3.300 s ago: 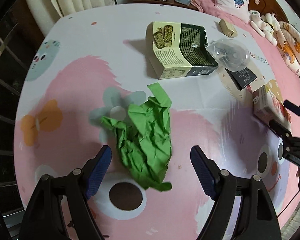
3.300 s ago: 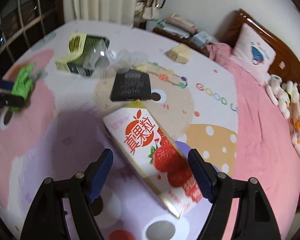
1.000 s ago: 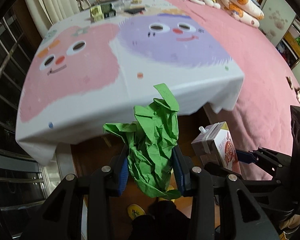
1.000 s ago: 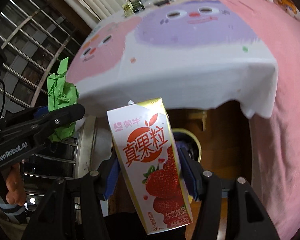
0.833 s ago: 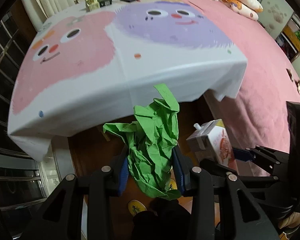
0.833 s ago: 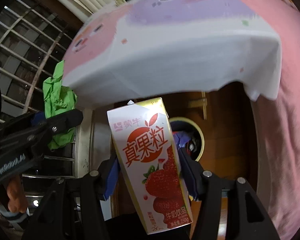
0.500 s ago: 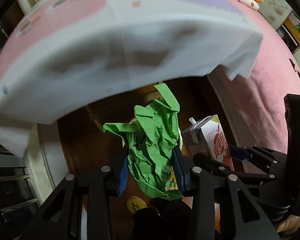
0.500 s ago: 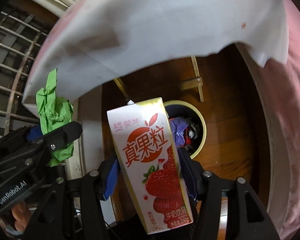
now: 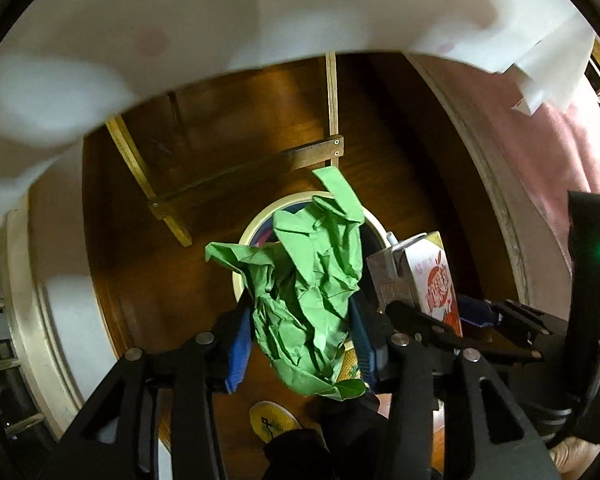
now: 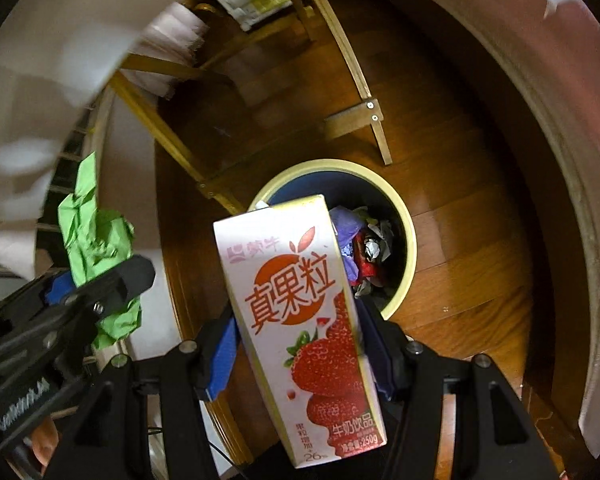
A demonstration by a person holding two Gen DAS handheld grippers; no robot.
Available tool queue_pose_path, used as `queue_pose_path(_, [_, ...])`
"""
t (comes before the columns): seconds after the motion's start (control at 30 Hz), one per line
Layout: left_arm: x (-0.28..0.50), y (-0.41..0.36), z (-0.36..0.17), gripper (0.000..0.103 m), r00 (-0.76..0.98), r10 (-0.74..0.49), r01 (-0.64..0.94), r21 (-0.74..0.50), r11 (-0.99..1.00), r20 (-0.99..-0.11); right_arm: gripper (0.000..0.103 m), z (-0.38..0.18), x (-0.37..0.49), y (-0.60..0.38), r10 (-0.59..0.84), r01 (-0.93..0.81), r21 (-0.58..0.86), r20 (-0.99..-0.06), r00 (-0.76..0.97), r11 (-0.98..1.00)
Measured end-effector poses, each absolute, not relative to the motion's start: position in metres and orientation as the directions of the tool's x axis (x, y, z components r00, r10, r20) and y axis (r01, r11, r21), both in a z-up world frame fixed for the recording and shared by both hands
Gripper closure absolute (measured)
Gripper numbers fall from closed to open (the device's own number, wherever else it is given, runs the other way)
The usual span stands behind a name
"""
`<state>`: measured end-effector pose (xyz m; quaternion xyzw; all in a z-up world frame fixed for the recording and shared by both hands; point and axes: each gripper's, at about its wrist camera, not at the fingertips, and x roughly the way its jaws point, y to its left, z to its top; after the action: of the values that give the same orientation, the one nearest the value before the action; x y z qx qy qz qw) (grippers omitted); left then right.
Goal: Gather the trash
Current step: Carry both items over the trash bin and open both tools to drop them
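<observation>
My left gripper (image 9: 300, 344) is shut on a crumpled green paper (image 9: 308, 288), held above a round trash bin (image 9: 256, 228) with a cream rim on the wooden floor. My right gripper (image 10: 296, 344) is shut on a white strawberry milk carton (image 10: 300, 320), held upright over the near edge of the bin (image 10: 408, 240). The bin holds several crumpled wrappers (image 10: 368, 248). The carton also shows in the left wrist view (image 9: 424, 280), to the right of the paper. The green paper also shows in the right wrist view (image 10: 96, 248), at the left.
The white tablecloth edge (image 9: 180, 32) hangs overhead. Wooden table legs and crossbars (image 9: 244, 168) stand behind the bin. A pink bedspread (image 9: 556, 152) drapes at the right. A yellow slipper (image 9: 272, 420) is on the floor below my left gripper.
Both grippers have dropped from above the table's edge to below it, holding their items. The trash bin has come into full view beneath them.
</observation>
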<state>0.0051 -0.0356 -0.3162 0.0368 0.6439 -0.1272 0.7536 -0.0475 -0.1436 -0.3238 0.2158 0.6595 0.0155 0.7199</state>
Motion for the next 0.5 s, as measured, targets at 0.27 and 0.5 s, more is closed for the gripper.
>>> queue_pose_path(0.27, [0.013,-0.029,-0.335,0.009,0.135,-0.148,0.211,-0.118,0.970,-0.980,0.044,-0.353,-0.036,-0.157,0.304,0.327,0.331,-0.944,0.131,0.885])
queue_pose_path(0.5, [0.014,-0.026,-0.325,0.009,0.143,-0.130,0.183,-0.103,0.978,-0.981,0.042,-0.345,-0.035,-0.156,0.289,0.313,0.323,-0.945,0.151,0.893])
